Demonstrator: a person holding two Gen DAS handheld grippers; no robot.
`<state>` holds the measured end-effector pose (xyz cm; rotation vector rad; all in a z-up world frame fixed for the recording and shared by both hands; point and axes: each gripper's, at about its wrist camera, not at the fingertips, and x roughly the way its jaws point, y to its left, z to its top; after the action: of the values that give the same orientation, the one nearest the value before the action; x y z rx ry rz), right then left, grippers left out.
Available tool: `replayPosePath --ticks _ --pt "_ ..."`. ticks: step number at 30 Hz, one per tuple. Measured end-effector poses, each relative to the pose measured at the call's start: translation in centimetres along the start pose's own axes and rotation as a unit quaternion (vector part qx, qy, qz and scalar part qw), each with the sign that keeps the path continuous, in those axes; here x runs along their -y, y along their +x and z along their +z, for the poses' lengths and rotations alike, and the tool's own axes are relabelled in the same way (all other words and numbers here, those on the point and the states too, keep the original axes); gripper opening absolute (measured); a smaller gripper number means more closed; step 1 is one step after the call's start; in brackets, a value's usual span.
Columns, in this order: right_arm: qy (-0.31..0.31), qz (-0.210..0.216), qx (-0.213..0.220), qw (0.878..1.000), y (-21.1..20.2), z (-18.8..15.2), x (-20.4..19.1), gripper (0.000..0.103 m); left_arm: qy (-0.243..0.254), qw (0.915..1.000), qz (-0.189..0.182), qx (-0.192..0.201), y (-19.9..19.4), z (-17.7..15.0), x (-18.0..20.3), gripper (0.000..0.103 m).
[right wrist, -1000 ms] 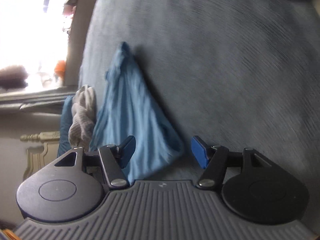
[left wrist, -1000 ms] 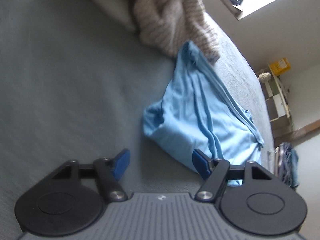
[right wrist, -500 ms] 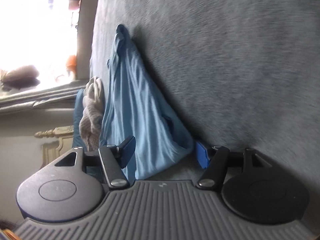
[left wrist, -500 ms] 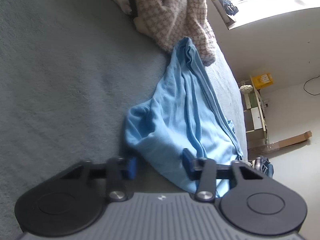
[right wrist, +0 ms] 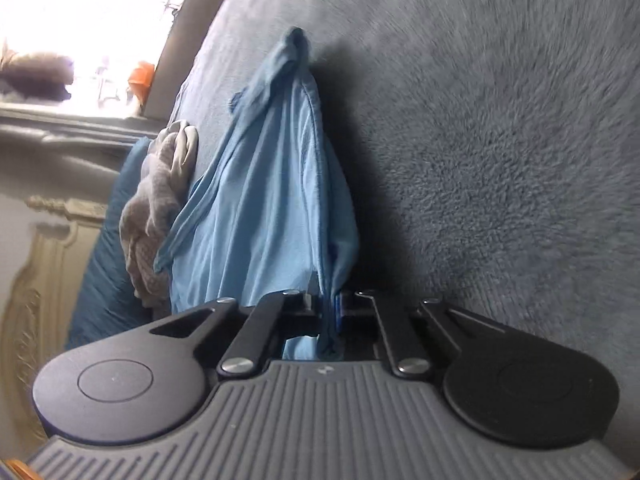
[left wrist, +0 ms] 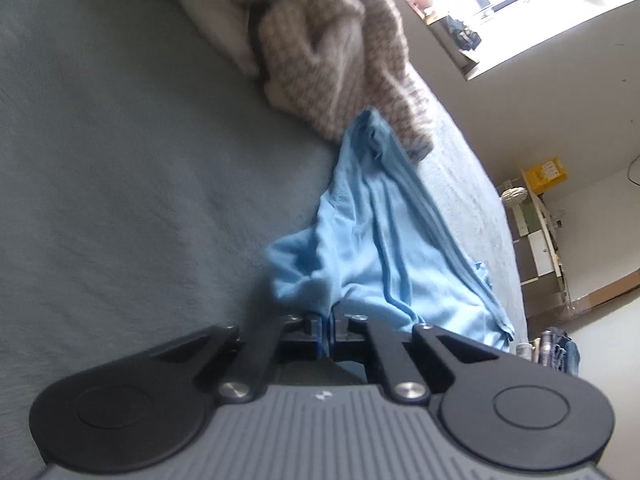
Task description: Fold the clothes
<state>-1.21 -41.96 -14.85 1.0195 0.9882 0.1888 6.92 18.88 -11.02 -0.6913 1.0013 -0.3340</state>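
A light blue garment [left wrist: 384, 248] lies crumpled on a grey-blue fleece bed cover [left wrist: 120, 184]. My left gripper [left wrist: 326, 328] is shut on the garment's near corner, with the cloth bunched right above its blue pads. In the right wrist view the same blue garment [right wrist: 260, 208] stretches away in a long ridge. My right gripper [right wrist: 330, 312] is shut on a fold of its near edge, and a strip of cloth hangs down between the jaws.
A beige checked knit garment [left wrist: 336, 48] is heaped on a white pillow beyond the blue one, and shows as a beige heap [right wrist: 160, 200] from the right wrist. A bright window [left wrist: 500, 4], shelves [left wrist: 536, 232] and a carved headboard [right wrist: 44, 280] border the bed.
Both grippers went from open to shut on the blue garment. The left one closed in on the near corner; the right one rolled and pinched the near edge.
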Motion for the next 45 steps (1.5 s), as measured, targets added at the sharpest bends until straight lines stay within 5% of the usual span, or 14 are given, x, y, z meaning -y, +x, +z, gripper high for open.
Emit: replayPosePath --ticks 4,12,16,18,19,21,23,29,32,35,39,45 --pt "-0.014 -0.001 -0.012 1.0 -3.3 -1.7 -0.6 0.003 0.028 0.9995 0.008 -0.011 -3.9 -1.2 0.0 0.002" --pt "0.012 -0.045 -0.105 0.993 -8.4 -9.0 1.2 0.003 0.027 0.9915 0.052 -0.116 -11.3 -8.5 -3.1 0.003" --pt "0.045 -0.073 -0.137 0.987 -8.4 -11.4 4.2 0.005 0.044 0.9785 0.102 -0.174 -10.0 -12.1 -5.9 0.004" --pt "0.048 -0.092 -0.145 0.984 -7.5 -11.5 5.5 0.007 0.026 0.9777 0.089 -0.188 -9.4 -11.9 -7.0 0.007" --pt "0.06 -0.088 -0.149 0.983 -7.4 -11.3 5.7 0.007 0.024 0.977 0.078 -0.197 -9.4 -11.3 -6.9 0.017" --pt "0.06 -0.085 -0.153 0.983 -7.7 -11.0 5.5 0.013 0.06 0.9787 0.073 -0.183 -10.5 -10.2 -5.7 0.039" --pt "0.009 -0.096 -0.146 0.985 -9.1 -10.7 4.2 0.038 0.115 0.9777 0.087 -0.153 -11.7 -9.1 -4.1 0.062" --pt "-0.144 -0.142 -0.082 0.976 -12.5 -7.7 -1.0 0.044 0.223 0.9647 0.111 -0.084 -11.0 -5.5 0.8 0.062" --pt "-0.235 -0.155 -0.014 0.959 -11.4 -6.2 -4.5 0.045 0.289 0.9515 0.092 -0.053 -9.1 -4.9 4.8 0.062" --pt "-0.319 -0.109 0.004 0.941 -8.5 -6.7 -7.2 0.043 0.382 0.9214 0.058 -0.046 -6.0 -6.4 9.1 0.059" --pt "-0.439 -0.1 -0.023 0.893 -1.3 -10.3 -9.8 0.038 0.471 0.8804 0.019 -0.056 -1.2 -9.1 13.2 0.055" --pt "-0.504 -0.114 -0.074 0.853 6.1 -11.6 -10.6 0.028 0.478 0.8732 0.036 -0.087 4.0 -10.4 12.4 0.049"
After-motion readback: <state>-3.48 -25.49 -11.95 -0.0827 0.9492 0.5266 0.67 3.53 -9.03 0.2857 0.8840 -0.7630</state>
